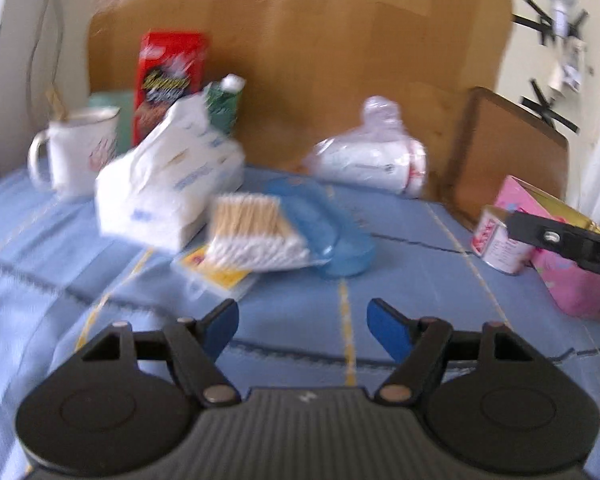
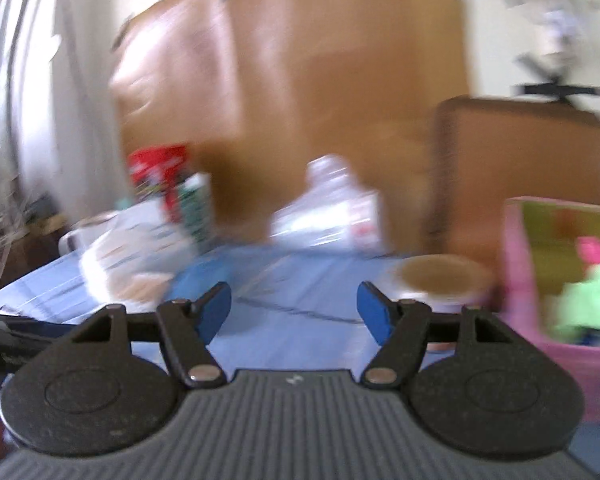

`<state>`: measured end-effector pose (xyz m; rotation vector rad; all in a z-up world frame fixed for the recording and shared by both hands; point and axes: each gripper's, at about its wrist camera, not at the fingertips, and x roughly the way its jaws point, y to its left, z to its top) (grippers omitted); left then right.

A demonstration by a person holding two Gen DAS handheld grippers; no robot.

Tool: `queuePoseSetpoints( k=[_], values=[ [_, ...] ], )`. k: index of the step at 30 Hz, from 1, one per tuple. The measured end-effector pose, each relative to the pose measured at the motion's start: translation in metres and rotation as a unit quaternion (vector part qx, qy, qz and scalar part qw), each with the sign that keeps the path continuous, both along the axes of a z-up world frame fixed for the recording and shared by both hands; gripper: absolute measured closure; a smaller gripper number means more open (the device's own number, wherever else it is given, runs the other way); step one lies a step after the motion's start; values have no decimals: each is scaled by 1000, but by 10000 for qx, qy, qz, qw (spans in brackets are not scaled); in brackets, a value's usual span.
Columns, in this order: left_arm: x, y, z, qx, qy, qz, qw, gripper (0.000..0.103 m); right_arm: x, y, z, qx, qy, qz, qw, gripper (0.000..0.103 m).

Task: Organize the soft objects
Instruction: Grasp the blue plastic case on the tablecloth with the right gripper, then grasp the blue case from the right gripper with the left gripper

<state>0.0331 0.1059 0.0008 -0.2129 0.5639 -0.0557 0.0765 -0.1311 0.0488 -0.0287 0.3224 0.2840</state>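
My left gripper (image 1: 302, 326) is open and empty above the blue cloth (image 1: 400, 264). Ahead of it lie a white tissue pack (image 1: 168, 184), a pack of cotton swabs (image 1: 252, 236) on a blue plastic dish (image 1: 324, 224), and a clear bag of white soft items (image 1: 372, 156). My right gripper (image 2: 294, 310) is open and empty; part of it shows in the left wrist view (image 1: 560, 236). The pink box (image 2: 560, 280) at the right holds green and pink soft things (image 2: 592, 296). The right wrist view is blurred.
A white mug (image 1: 76, 148), a red snack box (image 1: 168, 80) and a green carton (image 1: 224, 100) stand at the back left. A small tin (image 1: 500, 240) stands beside the pink box (image 1: 572, 276). A brown board (image 1: 504, 152) leans against the cardboard backdrop (image 1: 320, 48).
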Motion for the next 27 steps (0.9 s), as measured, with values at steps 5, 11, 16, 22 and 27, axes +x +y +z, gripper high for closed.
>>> queuePoseSetpoints(
  k=[5, 11, 16, 22, 27],
  values=[
    [-5, -2, 5, -45, -337, -108, 9994, 31, 44, 52, -7, -65, 519, 318, 9981, 31],
    [-13, -4, 6, -117, -590, -225, 9979, 31, 85, 82, -20, -72, 1112, 317, 9933, 32],
    [-13, 0, 6, -294, -603, -262, 9974, 31, 93, 92, -25, -108, 1235, 307, 9918, 32],
    [-13, 1, 5, -347, -624, -264, 9971, 31, 104, 108, -38, -482, 1507, 397, 9866, 33],
    [-12, 3, 4, -371, -587, -253, 9973, 29, 107, 100, -46, -473, 1549, 285, 9864, 46]
  ],
)
